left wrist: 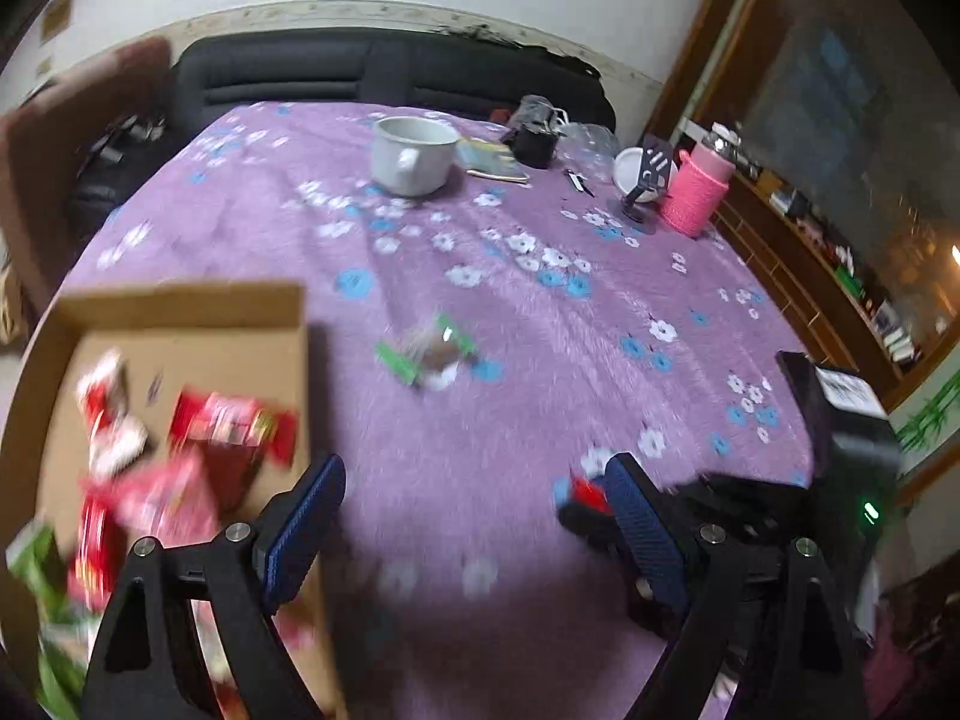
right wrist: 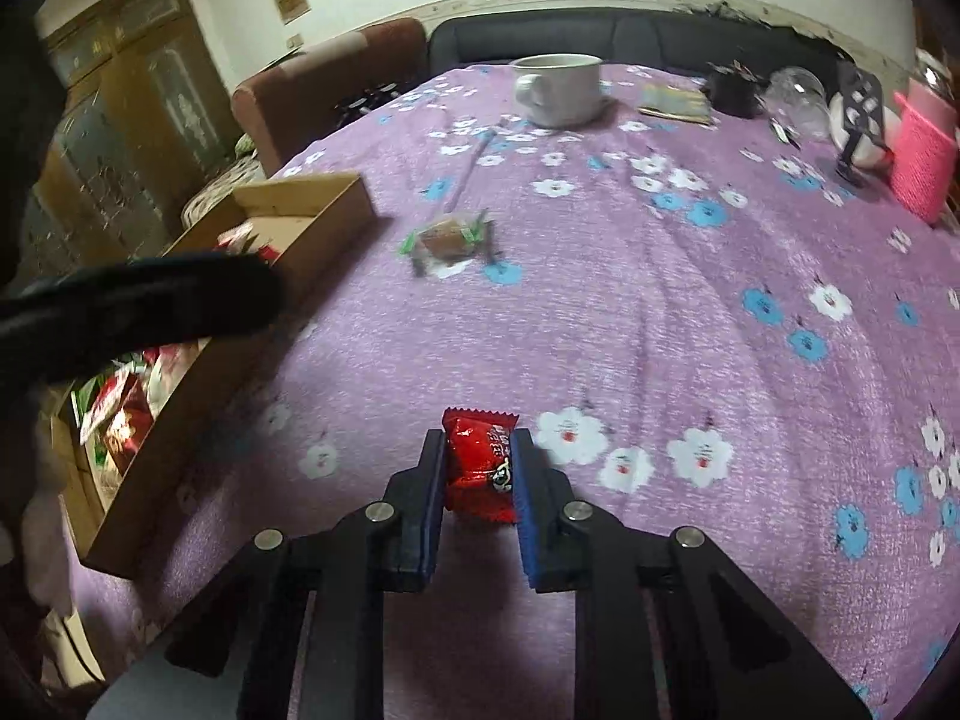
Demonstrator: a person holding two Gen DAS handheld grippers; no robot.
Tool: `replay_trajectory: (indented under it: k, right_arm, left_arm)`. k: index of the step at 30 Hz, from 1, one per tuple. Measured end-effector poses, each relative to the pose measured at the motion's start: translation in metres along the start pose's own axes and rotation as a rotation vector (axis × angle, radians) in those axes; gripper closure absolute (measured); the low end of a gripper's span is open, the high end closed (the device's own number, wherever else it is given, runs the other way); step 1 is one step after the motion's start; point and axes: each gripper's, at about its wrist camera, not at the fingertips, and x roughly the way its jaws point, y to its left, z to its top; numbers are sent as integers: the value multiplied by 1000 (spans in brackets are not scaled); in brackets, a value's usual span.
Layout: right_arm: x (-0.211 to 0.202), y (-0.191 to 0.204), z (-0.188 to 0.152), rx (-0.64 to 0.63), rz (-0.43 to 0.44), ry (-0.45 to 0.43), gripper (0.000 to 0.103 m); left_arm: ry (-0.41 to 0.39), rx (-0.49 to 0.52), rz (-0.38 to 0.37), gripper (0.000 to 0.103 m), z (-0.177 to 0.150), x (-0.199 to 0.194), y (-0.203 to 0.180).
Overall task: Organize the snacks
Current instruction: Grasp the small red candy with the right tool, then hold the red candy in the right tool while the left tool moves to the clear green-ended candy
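A red snack packet (right wrist: 480,465) lies on the purple flowered tablecloth (right wrist: 660,312), and my right gripper (right wrist: 479,439) is shut on it, blue pads pressing both its sides. In the left wrist view a bit of that packet (left wrist: 585,491) peeks out behind my right-hand finger. My left gripper (left wrist: 474,468) stands wide open above the cloth with nothing between its fingers, just right of the cardboard box (left wrist: 180,300). The box (right wrist: 312,192) holds several red and green packets. A green-wrapped snack (left wrist: 429,354) (right wrist: 447,240) lies loose mid-table, beyond both grippers.
At the far side stand a white mug (left wrist: 411,153) (right wrist: 558,87), a black cup (left wrist: 534,144), a clear jar (right wrist: 798,93), a phone stand (left wrist: 651,171) and a pink-sleeved bottle (left wrist: 696,192) (right wrist: 921,162). A dark sofa (left wrist: 372,72) lies behind, a wooden cabinet (left wrist: 840,210) to the right.
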Motion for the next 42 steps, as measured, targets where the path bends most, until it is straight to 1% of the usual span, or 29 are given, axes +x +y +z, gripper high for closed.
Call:
replay_trajectory:
  k: [2,4,5,9,11,12,13,16,20,21,22,23,24,25,26,29,32,37,40,42]
  right_arm:
    - [-1,-11,1,48,15,-1,83]
    - [-1,-20,1,91,43,-2,83]
    - [-1,-21,1,102,53,-2,83]
    - [-1,-22,1,107,60,-4,83]
    - [-1,-22,1,108,60,-5,83]
    - [-2,-22,0,110,63,-4,83]
    - [-2,-23,0,115,67,-4,83]
    - [-2,-25,1,125,76,-1,83]
    - [-1,-25,2,119,69,-2,83]
    - [-1,-25,2,119,69,-2,83]
    - [-1,-25,2,121,70,-3,83]
    - [-1,-25,2,122,70,-3,83]
    - [-1,-25,2,121,68,-4,83]
    - [-1,-25,2,118,65,-5,83]
    - [-2,-25,2,116,59,-8,83]
    - [-3,-25,1,116,52,-13,83]
    - [-5,-26,1,121,54,-26,83]
    - [-14,-25,1,122,82,-65,83]
    - [-17,-25,2,123,77,-76,83]
    - [-17,-29,2,141,70,-74,83]
  left_arm:
    - [7,24,0,12,13,12,-3]
    - [34,18,-22,12,27,28,-2]
    - [42,12,-20,12,32,33,0]
    - [76,3,24,13,52,61,8]
    - [97,15,38,22,58,74,11]
    - [108,25,48,30,59,78,11]
    - [122,36,62,33,59,83,11]
    - [143,58,75,33,55,93,8]
    - [173,106,136,33,50,104,0]
    - [175,124,157,37,49,105,-3]
    - [177,139,169,50,48,105,-5]
    - [180,150,174,57,46,105,-7]
    - [175,158,179,64,45,104,-8]
    - [173,158,175,68,45,103,-8]
    - [168,157,174,70,45,101,-8]
    - [144,157,154,71,41,91,-10]
    - [126,143,110,71,35,78,-12]
    - [76,114,46,71,22,51,-17]
    - [60,104,23,71,15,38,-19]
    - [64,133,34,71,14,36,-24]
